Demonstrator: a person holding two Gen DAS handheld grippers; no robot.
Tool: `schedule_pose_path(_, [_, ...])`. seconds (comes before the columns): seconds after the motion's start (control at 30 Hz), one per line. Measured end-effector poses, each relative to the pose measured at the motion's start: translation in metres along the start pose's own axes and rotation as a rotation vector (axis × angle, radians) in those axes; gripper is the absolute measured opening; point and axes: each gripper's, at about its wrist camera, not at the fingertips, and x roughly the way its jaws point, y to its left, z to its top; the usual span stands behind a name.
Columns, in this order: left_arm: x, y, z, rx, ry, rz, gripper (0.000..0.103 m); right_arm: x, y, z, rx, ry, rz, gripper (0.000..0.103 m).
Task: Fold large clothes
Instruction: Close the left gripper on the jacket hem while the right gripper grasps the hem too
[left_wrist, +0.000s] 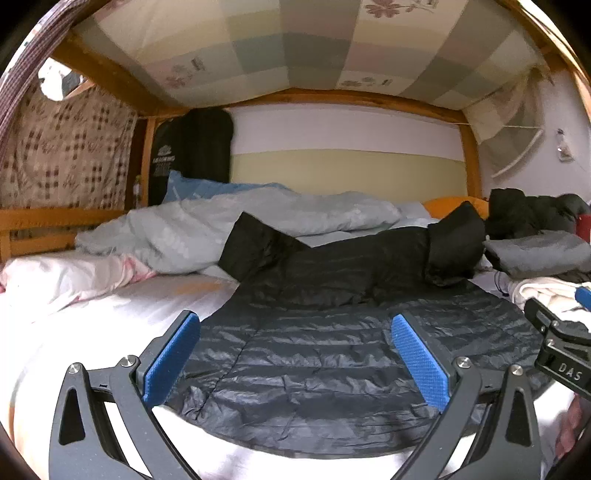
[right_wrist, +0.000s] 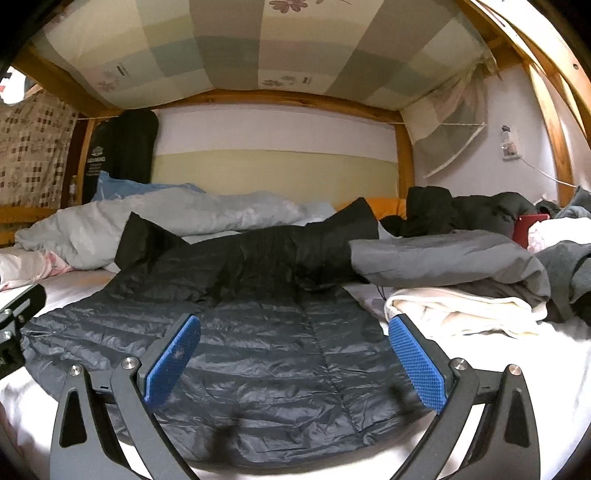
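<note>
A dark quilted down jacket (left_wrist: 314, 354) lies spread flat on the white bed sheet (left_wrist: 92, 332), hem toward me, both black sleeves folded in across its upper part. It also shows in the right wrist view (right_wrist: 258, 350). My left gripper (left_wrist: 295, 354) is open and empty, hovering over the hem's left half. My right gripper (right_wrist: 295, 354) is open and empty over the hem's right half. The right gripper's body shows at the right edge of the left wrist view (left_wrist: 557, 343).
A rumpled pale grey duvet (left_wrist: 221, 225) and blue pillow (left_wrist: 192, 188) lie behind the jacket. A pile of grey (right_wrist: 443, 258), cream (right_wrist: 461, 310) and black clothes (right_wrist: 461, 210) sits on the right. A wooden bunk frame (left_wrist: 469, 158) surrounds the bed.
</note>
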Motion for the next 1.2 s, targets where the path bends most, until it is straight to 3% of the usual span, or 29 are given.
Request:
schedule_pose_path(0.07, [-0.003,0.001,0.003,-0.007,-0.003,0.004,0.103,0.006,0.000,0.003,-0.020,0.065,-0.054,0.103])
schedule_pose_path(0.17, [-0.015,0.002,0.014,-0.038,-0.018,-0.033,0.102,-0.007,-0.011,0.008,0.003,0.011,0.003,0.103])
schedule_pose_path(0.27, [-0.031,-0.003,0.028,0.008,-0.057,-0.025,0.102,-0.019,-0.020,0.024,-0.016,-0.022,0.022,0.103])
schedule_pose_path(0.37, [-0.048,-0.005,0.047,0.045,-0.105,0.032,0.102,-0.031,-0.032,0.037,-0.026,-0.041,0.054,0.103])
schedule_pose_path(0.53, [-0.075,0.007,0.063,0.041,-0.196,0.061,0.102,-0.042,-0.065,0.051,0.020,-0.020,0.123,0.103])
schedule_pose_path(0.63, [-0.075,0.014,0.066,0.071,-0.175,0.104,0.102,-0.043,-0.085,0.053,0.040,-0.007,0.089,0.103])
schedule_pose_path(0.73, [-0.065,0.029,0.065,0.033,-0.115,0.145,0.102,-0.032,-0.106,0.048,0.076,0.051,0.062,0.102])
schedule_pose_path(0.83, [-0.054,0.046,0.059,-0.028,-0.061,0.183,0.103,-0.013,-0.126,0.036,0.159,0.159,0.076,0.089])
schedule_pose_path(0.97, [-0.045,0.041,0.051,0.075,-0.049,0.200,0.103,0.012,-0.128,0.011,0.188,0.294,0.098,0.068])
schedule_pose_path(1.2, [-0.011,0.050,0.014,0.027,0.104,0.209,0.103,0.027,-0.111,-0.025,0.170,0.375,0.077,0.067])
